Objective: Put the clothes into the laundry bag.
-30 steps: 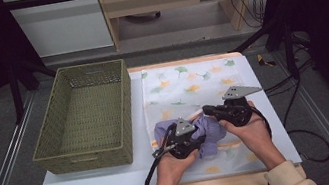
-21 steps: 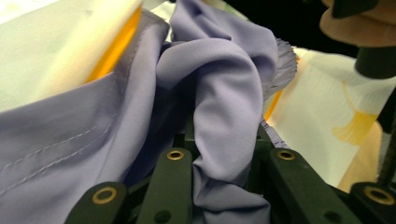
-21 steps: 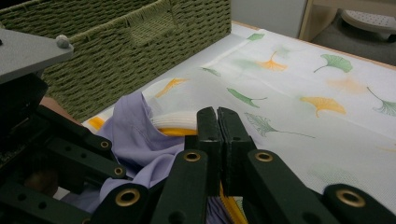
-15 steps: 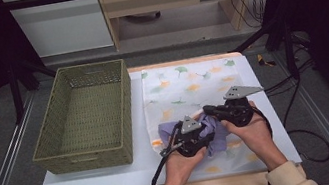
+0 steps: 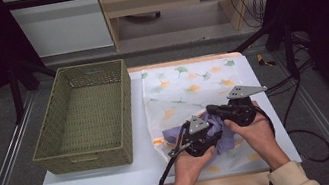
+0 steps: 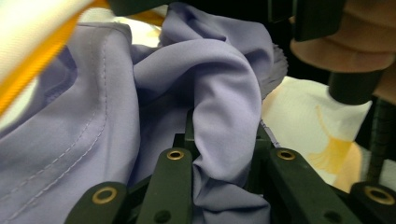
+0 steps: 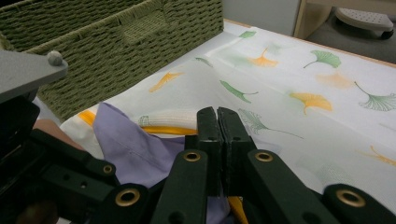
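Observation:
A lavender cloth (image 5: 172, 134) lies bunched on a white sheet printed with ginkgo leaves (image 5: 191, 83) near the table's front. My left gripper (image 5: 218, 136) points right and is shut on a thick fold of that cloth (image 6: 93, 116), which fills the gap between its jaws (image 6: 224, 135). My right gripper (image 5: 212, 110) points left, just beyond the left one. Its jaws (image 7: 217, 114) are pressed together, and lavender cloth (image 7: 126, 140) spreads to their left and shows under their base. Both hands sit close together over the bundle.
A woven green basket (image 5: 87, 156) stands on the left half of the table, its near wall (image 7: 116, 51) beside the sheet's edge. The pale table top (image 5: 91, 183) runs in front of the basket. Metal frame rails flank the table.
My left gripper has moved right with the lavender cloth, closing in on the right gripper. The cloth is more bunched between the hands. The right gripper has stayed in place.

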{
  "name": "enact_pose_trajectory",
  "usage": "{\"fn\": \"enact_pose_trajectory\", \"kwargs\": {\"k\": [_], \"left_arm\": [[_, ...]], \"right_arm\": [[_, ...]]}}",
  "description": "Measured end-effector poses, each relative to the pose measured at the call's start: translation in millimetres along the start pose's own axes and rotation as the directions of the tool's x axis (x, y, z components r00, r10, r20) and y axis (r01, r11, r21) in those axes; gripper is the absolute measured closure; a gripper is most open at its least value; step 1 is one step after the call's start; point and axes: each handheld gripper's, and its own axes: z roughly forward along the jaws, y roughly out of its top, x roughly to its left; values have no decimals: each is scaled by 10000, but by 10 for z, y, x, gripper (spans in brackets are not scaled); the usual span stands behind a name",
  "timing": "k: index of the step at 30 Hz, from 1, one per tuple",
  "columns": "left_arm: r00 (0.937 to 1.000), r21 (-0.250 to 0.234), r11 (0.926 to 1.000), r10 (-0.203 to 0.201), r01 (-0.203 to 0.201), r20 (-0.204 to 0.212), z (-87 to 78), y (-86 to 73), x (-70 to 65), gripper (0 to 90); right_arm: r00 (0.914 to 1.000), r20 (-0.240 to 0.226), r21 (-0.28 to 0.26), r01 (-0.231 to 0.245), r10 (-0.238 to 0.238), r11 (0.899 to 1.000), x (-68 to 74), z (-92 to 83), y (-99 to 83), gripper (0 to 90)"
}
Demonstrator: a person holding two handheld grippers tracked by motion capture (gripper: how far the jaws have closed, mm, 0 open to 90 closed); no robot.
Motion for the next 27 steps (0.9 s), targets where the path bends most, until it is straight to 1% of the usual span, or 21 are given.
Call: {"fn": "enact_pose_trajectory", "kwargs": {"k": [1,5,6,7,10,14,19,20,22,24,25,27], "left_arm": [[10000,-45,10000,-63,63,-7,-2,1,15,761],[9989,-44,9996,286,-288,-375,9,-5,52,760],[9982,-20,9994,333,-335,-500,13,-10,62,760],[9982,-73,9996,268,-272,-536,18,-14,72,760],[9950,-55,9988,482,-488,-871,35,-16,93,760],[9930,-155,9991,370,-389,-1121,48,-18,140,759],[9884,-339,9988,308,-362,-1485,54,-15,209,758],[9868,-330,9985,390,-447,-1570,60,-11,219,758],[9810,-327,9973,580,-652,-1851,73,-5,235,758],[9800,-446,9976,438,-535,-1941,84,-7,253,757],[9795,-468,9974,450,-552,-1964,91,-9,260,755],[9804,-504,9976,377,-483,-1933,114,-23,274,748]], "right_arm": [[10000,3,2,34,-34,10000,-7,-4,-5,890],[10000,2,-42,-31,31,10000,-10,-7,-13,890],[10000,9,-46,-3,3,10000,-8,-7,-11,890],[10000,13,-41,3,-3,10000,-8,-7,-10,890],[10000,18,-40,-21,21,10000,-6,-12,-5,890],[10000,18,-62,25,-25,10000,-2,-27,9,890],[10000,12,-74,23,-23,10000,6,-46,28,890],[10000,15,-76,25,-25,10000,8,-46,28,890],[10000,12,-85,31,-31,10000,11,-45,25,890],[10000,10,-87,60,-60,9999,14,-41,23,890],[10000,8,-84,48,-48,10000,17,-39,21,890],[10000,-16,-77,37,-37,10000,18,-32,16,890]]}}
